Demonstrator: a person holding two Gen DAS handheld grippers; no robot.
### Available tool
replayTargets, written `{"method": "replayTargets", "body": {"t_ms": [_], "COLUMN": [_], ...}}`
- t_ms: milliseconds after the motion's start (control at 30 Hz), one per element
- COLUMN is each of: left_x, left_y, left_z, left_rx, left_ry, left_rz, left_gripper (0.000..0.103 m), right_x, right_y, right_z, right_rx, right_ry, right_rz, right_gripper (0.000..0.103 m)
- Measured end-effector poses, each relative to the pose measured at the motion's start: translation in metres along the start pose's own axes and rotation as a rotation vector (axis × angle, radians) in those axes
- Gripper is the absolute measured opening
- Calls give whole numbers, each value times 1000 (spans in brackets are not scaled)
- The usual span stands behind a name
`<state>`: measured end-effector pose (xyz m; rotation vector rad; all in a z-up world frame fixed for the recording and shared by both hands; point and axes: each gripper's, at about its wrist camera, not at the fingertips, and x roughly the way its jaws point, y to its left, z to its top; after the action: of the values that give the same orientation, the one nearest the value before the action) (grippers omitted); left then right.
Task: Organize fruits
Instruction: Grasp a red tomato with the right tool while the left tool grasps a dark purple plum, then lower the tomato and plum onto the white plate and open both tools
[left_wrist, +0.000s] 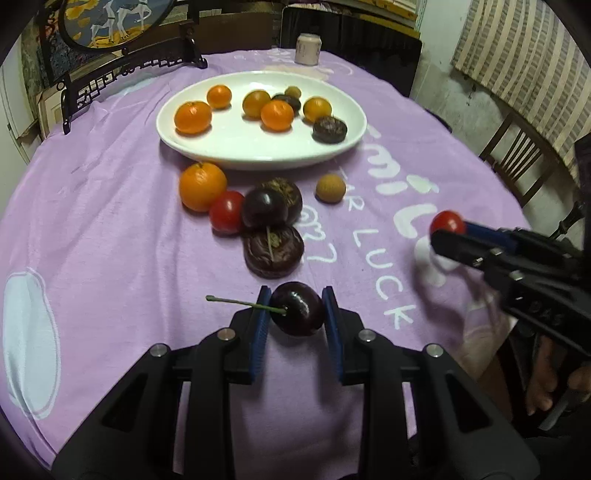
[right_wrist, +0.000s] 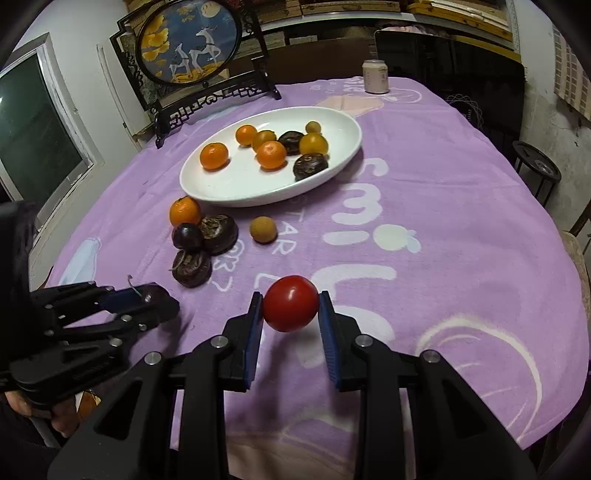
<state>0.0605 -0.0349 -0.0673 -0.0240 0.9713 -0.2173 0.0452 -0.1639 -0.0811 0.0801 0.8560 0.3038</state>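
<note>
Indoor light is moderate and comes from overhead — soft shadows sit directly beneath each fruit on the purple cloth (left_wrist: 110, 221). The white plate (left_wrist: 229, 147) shows mild glare. Both fisheye views bend strongly at the edges — corners vignette black. Distant background is slightly soft.

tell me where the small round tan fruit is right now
The small round tan fruit lies alone on the purple cloth, just in front of the white oval plate and right of the dark fruit cluster.

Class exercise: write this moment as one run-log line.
left gripper: shut on dark cherry | right gripper: shut on red tomato | white plate: holds fruit
</note>
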Motion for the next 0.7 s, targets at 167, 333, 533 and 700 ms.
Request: {"method": "replayTargets", "body": {"t_ms": [167,333,533,700], "left_x": [-17,-7,40,85], "left_y": [18,54,71,86], "left_z": [25,93,182,205], "left_rx": [-1,-53,-83,-149], "left_ry": [-68,-102,-84,-19], "left_rz": [18,47,97,74], "left_gripper": [28,28,28,28], "right_x": [6,18,62,111], "right_y": [6,14,21,13], "right_z": [18,62,139,162], "right_rx": [-14,-48,-79,-74], "right_ry": [3,-23,-37,21], "right_rz": [1,-4,-26,-35], "right_gripper": [30,30,30,30]}}
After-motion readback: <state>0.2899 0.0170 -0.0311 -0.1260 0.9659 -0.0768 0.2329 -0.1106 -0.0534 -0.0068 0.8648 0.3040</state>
